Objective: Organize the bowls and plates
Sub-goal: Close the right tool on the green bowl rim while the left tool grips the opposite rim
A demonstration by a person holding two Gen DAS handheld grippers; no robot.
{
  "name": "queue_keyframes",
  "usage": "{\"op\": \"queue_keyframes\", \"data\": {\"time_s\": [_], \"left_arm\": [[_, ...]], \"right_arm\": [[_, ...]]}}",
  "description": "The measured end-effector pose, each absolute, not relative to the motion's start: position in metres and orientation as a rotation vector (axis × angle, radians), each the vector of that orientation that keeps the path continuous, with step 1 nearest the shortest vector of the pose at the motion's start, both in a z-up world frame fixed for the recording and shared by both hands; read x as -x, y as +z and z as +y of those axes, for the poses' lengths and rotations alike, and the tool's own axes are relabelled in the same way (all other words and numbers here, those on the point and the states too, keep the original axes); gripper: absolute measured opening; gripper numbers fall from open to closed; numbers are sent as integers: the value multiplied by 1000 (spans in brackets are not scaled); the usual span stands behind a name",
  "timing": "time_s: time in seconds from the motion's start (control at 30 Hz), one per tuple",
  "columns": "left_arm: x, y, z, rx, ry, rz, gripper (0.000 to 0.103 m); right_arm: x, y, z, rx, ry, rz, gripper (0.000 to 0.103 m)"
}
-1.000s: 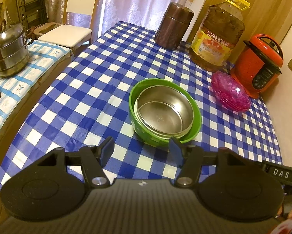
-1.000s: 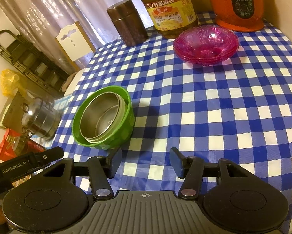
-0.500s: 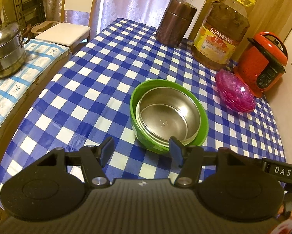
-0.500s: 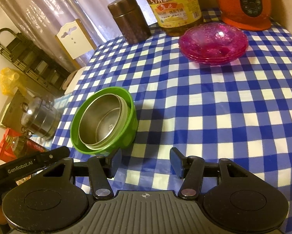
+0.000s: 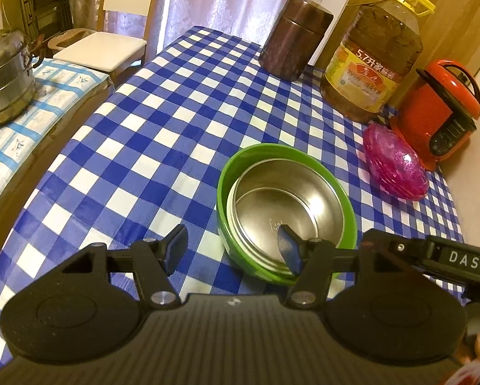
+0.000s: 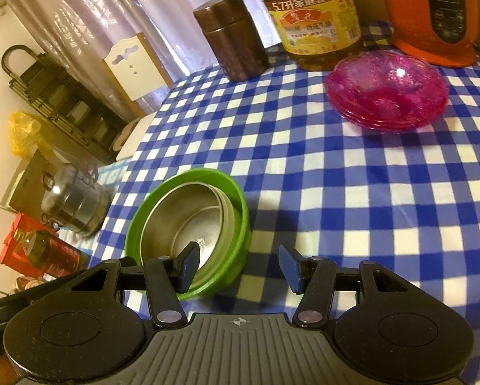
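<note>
Bowls (image 5: 286,211) sit nested, steel inside green, well short of the cooker (image 5: 438,112), pink plates (image 6: 387,89) stacked just before it; sorting looks nearly done, and my left gripper (image 5: 233,250) and right gripper (image 6: 238,268) gape empty.

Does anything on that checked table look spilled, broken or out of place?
Nothing looks spilled or broken. The steel bowl sits off-centre inside the green bowl, pushed to one side. The pink glass dishes are neatly stacked.
</note>
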State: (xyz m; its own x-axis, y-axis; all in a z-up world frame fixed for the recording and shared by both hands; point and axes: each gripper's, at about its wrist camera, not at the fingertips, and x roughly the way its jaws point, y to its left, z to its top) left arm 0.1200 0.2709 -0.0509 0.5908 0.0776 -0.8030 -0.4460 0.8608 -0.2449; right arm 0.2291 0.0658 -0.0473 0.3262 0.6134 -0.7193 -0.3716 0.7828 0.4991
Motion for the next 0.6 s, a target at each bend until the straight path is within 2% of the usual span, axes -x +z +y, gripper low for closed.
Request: {"op": "queue_keyframes", "data": {"time_s": [0.2,0.37,0.6], "left_arm": [[-135,-63,278,457,313,905,57],[-145,-73,281,441,309,917,48],[-156,-84,283,431,301,926,43]], "right_arm": [[-243,-61,83,-244,661,1070,55],[-252,-75,94,-237,667,1095,55],[-259,-88,105,-237,674,1119,55]]}}
